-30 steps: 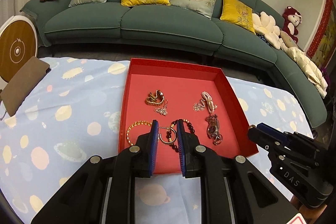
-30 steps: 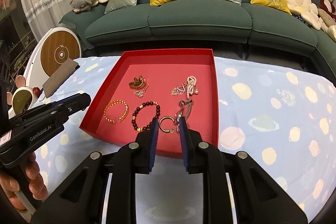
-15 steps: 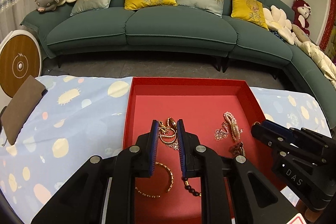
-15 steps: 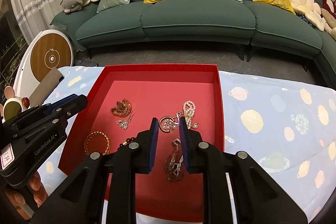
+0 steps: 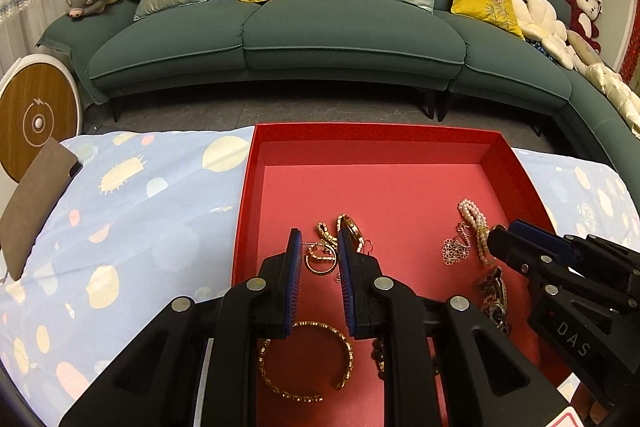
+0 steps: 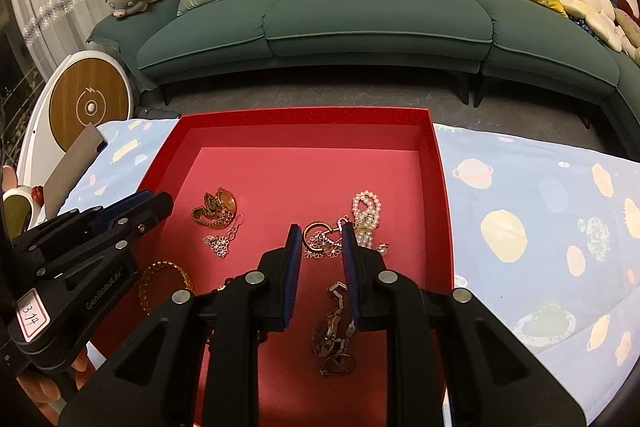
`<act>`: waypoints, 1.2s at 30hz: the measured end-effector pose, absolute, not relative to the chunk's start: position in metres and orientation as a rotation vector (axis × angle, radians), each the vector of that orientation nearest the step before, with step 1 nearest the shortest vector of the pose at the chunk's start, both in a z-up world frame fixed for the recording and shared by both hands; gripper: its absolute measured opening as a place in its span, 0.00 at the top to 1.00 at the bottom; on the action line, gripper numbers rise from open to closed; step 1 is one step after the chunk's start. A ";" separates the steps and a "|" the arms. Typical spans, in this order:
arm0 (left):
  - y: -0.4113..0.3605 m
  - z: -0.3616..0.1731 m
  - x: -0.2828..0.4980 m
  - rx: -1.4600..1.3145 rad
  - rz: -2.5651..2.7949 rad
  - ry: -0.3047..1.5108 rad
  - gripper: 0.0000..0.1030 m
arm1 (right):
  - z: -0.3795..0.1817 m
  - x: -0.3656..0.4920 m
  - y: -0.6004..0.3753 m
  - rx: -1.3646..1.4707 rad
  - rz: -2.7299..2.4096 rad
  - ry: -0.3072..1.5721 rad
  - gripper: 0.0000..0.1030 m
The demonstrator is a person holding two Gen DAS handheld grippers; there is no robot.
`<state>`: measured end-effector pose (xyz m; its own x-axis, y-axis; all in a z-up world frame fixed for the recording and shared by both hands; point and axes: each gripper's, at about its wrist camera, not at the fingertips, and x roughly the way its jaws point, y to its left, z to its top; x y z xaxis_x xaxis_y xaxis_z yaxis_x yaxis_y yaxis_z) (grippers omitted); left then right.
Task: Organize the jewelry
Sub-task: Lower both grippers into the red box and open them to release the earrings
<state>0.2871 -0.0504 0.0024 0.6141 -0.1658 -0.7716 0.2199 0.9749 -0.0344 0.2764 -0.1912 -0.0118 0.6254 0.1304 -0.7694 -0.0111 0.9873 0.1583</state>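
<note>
A red tray [image 5: 372,135] [image 6: 304,117] on the table holds jewelry. My left gripper [image 5: 320,245] is shut on a gold hoop earring [image 5: 320,263], held over a gold watch [image 5: 350,225]. My right gripper [image 6: 322,237] is shut on a second gold hoop earring [image 6: 314,237], beside a pearl bracelet [image 6: 366,209] and a flower pendant. A gold bangle [image 5: 306,361] lies under the left gripper. A metal watch [image 6: 334,331] lies under the right gripper. The gold watch [image 6: 218,207] also shows in the right wrist view.
A blue cloth with planet prints [image 5: 120,211] covers the table. A brown pouch [image 5: 36,199] lies at its left edge. A green sofa with cushions [image 5: 320,27] stands behind. A round white and wood device [image 5: 36,119] stands at the left.
Both grippers have moved forward over the tray, each carrying its hoop earring from the near edge toward the tray's middle. The jaws have stayed shut on the earrings.
</note>
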 end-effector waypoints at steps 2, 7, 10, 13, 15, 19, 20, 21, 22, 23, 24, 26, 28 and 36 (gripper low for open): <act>-0.051 0.000 0.287 0.069 -0.213 0.885 0.84 | -0.013 0.277 -0.191 0.141 0.079 0.892 0.80; -0.051 -0.001 0.287 0.067 -0.209 0.897 0.83 | -0.013 0.275 -0.191 0.134 0.068 0.885 0.80; -0.050 0.001 0.286 0.062 -0.204 0.896 0.82 | -0.012 0.274 -0.191 0.136 0.065 0.883 0.80; -0.050 0.004 0.285 0.064 -0.200 0.890 0.82 | -0.010 0.271 -0.190 0.132 0.065 0.884 0.80; -0.051 0.005 0.282 0.069 -0.200 0.886 0.82 | -0.010 0.269 -0.189 0.130 0.066 0.884 0.80; -0.051 0.006 0.280 0.069 -0.199 0.885 0.82 | -0.008 0.267 -0.187 0.125 0.064 0.882 0.78; -0.051 0.007 0.280 0.068 -0.199 0.885 0.82 | -0.008 0.266 -0.187 0.123 0.063 0.881 0.76; -0.052 0.007 0.280 0.068 -0.199 0.885 0.82 | -0.007 0.266 -0.187 0.122 0.062 0.880 0.76; -0.051 0.007 0.280 0.069 -0.198 0.884 0.82 | -0.007 0.266 -0.187 0.122 0.062 0.879 0.76; -0.051 0.007 0.280 0.070 -0.196 0.884 0.82 | -0.007 0.266 -0.187 0.122 0.061 0.879 0.76; -0.051 0.007 0.281 0.071 -0.195 0.884 0.82 | -0.007 0.266 -0.186 0.122 0.059 0.878 0.76; -0.051 0.007 0.282 0.069 -0.194 0.886 0.82 | -0.007 0.265 -0.186 0.123 0.059 0.878 0.76; -0.051 0.007 0.281 0.069 -0.192 0.887 0.82 | -0.007 0.265 -0.186 0.123 0.059 0.878 0.76; -0.038 0.021 0.272 0.052 -0.186 0.873 0.82 | 0.011 0.250 -0.194 0.138 0.044 0.861 0.76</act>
<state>0.2720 -0.0384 0.0211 0.6276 -0.1411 -0.7656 0.1837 0.9825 -0.0304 0.2504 -0.1944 0.0110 0.6511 0.0946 -0.7531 0.0172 0.9901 0.1393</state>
